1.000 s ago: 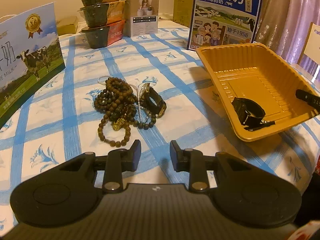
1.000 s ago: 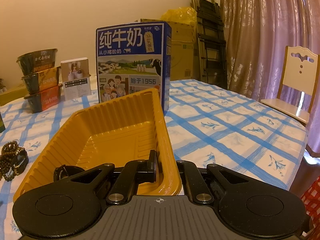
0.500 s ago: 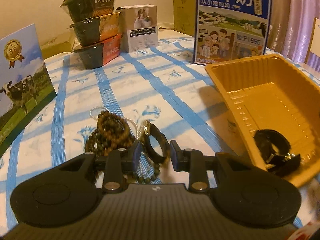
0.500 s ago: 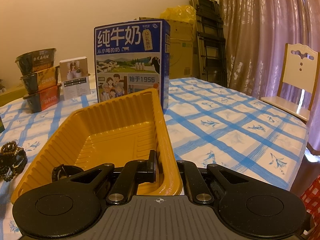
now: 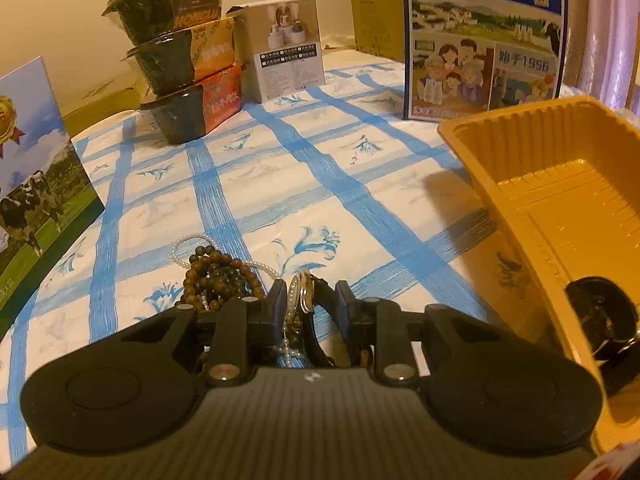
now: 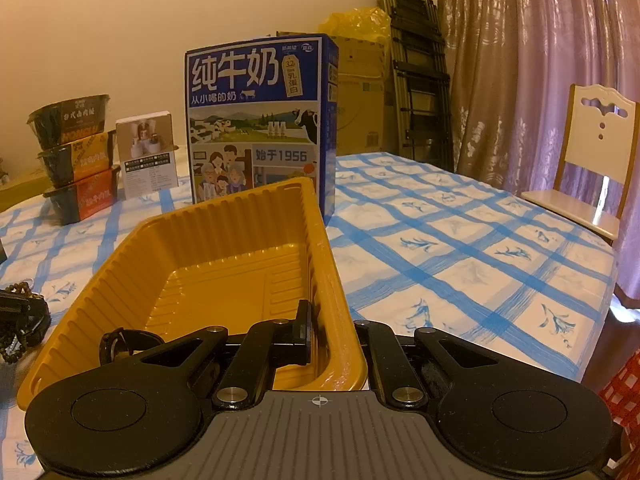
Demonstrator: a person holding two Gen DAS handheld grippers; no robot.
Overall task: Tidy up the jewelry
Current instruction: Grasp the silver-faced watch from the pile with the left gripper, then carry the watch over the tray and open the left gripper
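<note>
Your left gripper (image 5: 307,300) has come forward from open tablecloth onto the jewelry pile, and its jaws are closing around the gold-cased watch (image 5: 305,294), which stands on edge between the pads; whether they press it yet is hard to tell. A second ago the pile lay well ahead of the fingertips, so the pick is now under way and a lift toward the tray looks like the next step. Just left of that watch lie the brown bead bracelets (image 5: 218,276) and a white pearl strand (image 5: 188,240), not yet sorted. Your right gripper (image 6: 334,332) stays clamped on the near rim of the orange plastic tray (image 6: 224,216), right of the pile. That tray holds one black watch (image 6: 124,342) in its near left corner, nothing else.
</note>
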